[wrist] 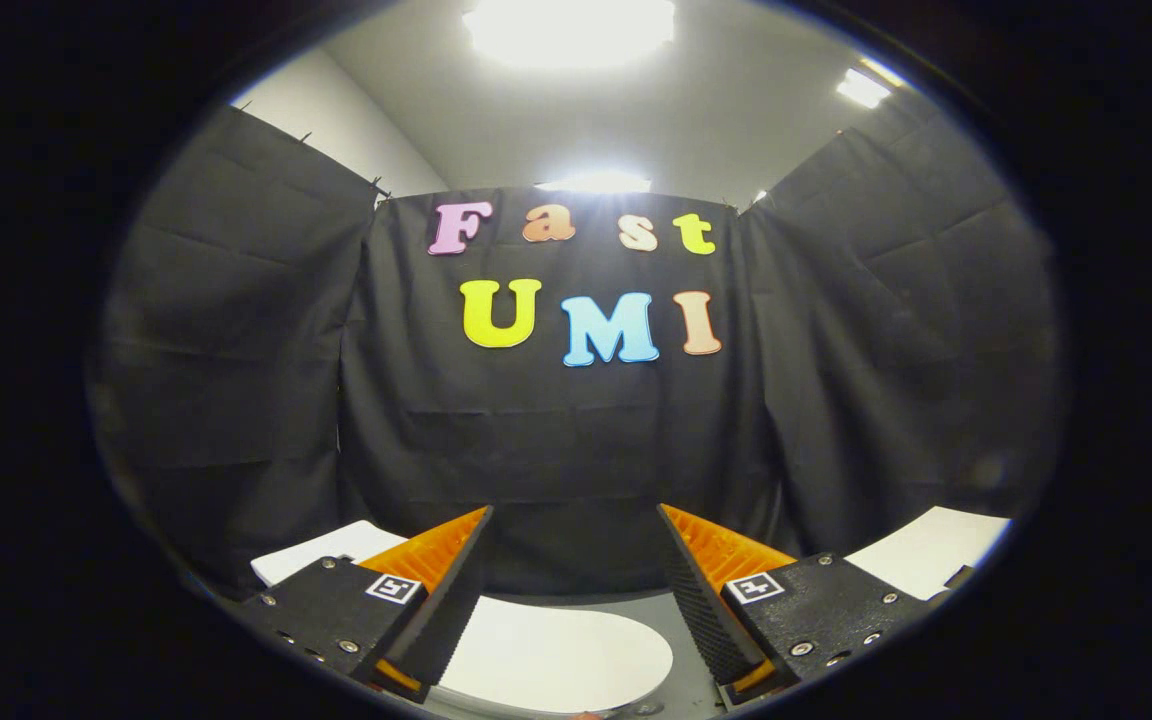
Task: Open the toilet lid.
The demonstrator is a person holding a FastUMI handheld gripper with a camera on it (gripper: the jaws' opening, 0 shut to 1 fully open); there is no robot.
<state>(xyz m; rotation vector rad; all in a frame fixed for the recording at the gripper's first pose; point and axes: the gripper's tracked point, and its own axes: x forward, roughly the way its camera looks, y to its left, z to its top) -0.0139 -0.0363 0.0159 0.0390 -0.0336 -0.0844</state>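
Hovering wide apart and holding nothing, the gripper [576, 590] sits above the closed toilet lid [556, 660], which lies at lower centre beneath the fingers [451, 590]. A shallow bite on its smooth rim would likely slip off.

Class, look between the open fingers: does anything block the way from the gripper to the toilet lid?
Nothing visible does. The hand-held gripper is open, and the white toilet lid lies closed just below and between its fingers.
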